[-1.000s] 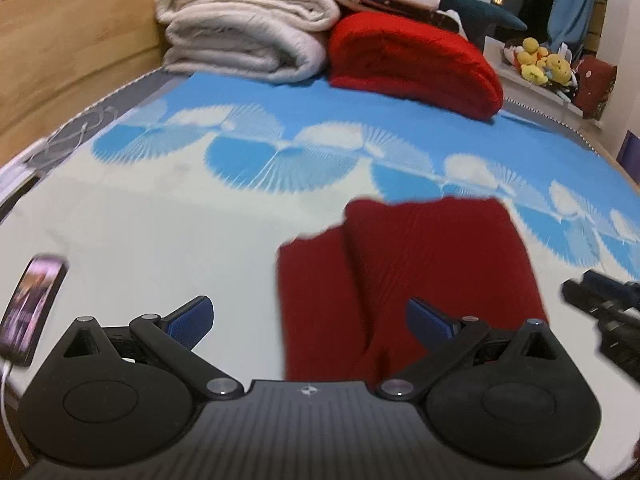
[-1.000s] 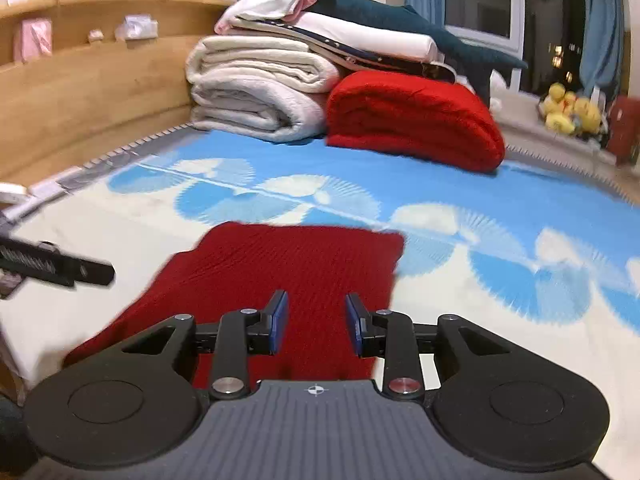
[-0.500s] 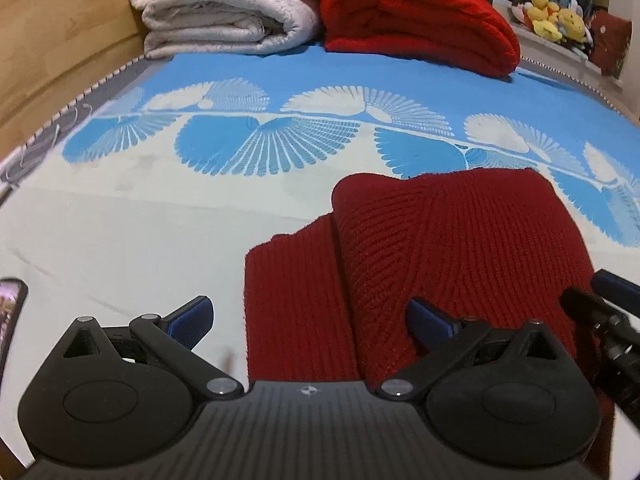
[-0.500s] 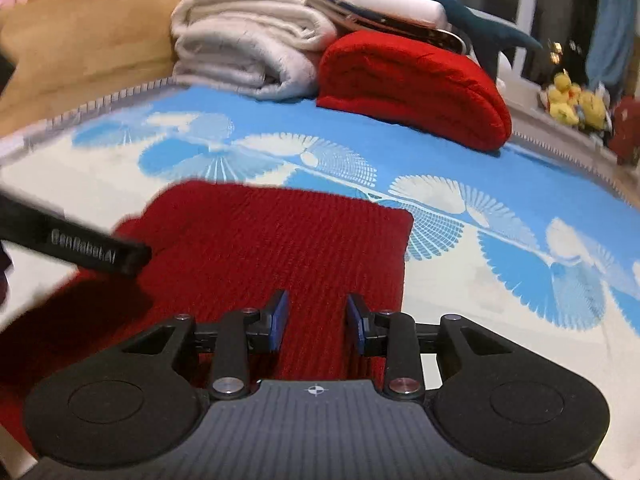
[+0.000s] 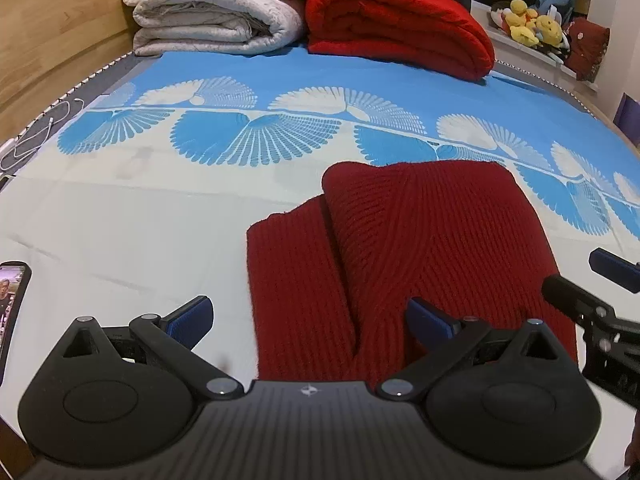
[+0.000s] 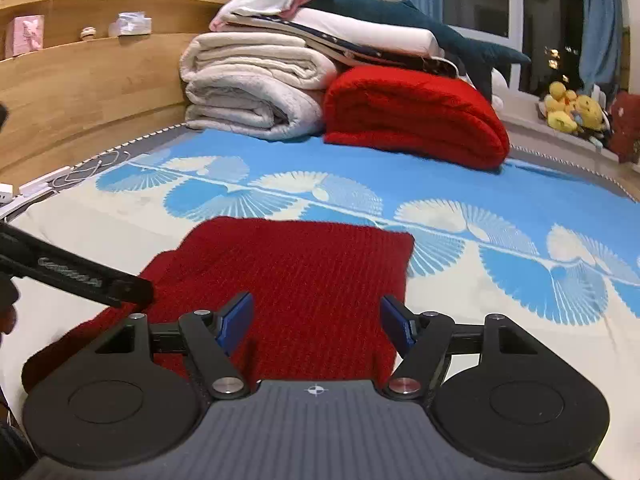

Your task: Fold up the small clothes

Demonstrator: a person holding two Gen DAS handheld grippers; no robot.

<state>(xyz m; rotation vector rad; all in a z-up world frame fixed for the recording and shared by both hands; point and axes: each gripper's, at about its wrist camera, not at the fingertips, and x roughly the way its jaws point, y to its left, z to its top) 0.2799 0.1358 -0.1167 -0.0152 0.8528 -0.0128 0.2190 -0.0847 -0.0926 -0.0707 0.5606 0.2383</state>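
Note:
A dark red knitted garment [image 5: 420, 248] lies folded on the blue and white bed cover [image 5: 160, 208], one layer lapped over another. My left gripper [image 5: 310, 318] is open just above its near left part, the left fingertip [image 5: 188, 316] over the bare cover and the right one over the knit. My right gripper [image 6: 318, 322] hovers over the near edge of the same garment [image 6: 296, 272]; its jaws are opening and nothing is pinched between them. Each gripper shows at the edge of the other's view.
Folded white blankets [image 5: 216, 16] and a bright red blanket [image 5: 396, 28] are stacked at the head of the bed, by a wooden headboard [image 6: 80, 92]. A lit phone [image 5: 10, 312] lies at the left edge. Yellow plush toys [image 6: 572, 110] sit on the window ledge.
The right gripper's jaws have spread apart from nearly closed. Both grippers have sunk closer to the red garment, which looks larger in the left wrist view.

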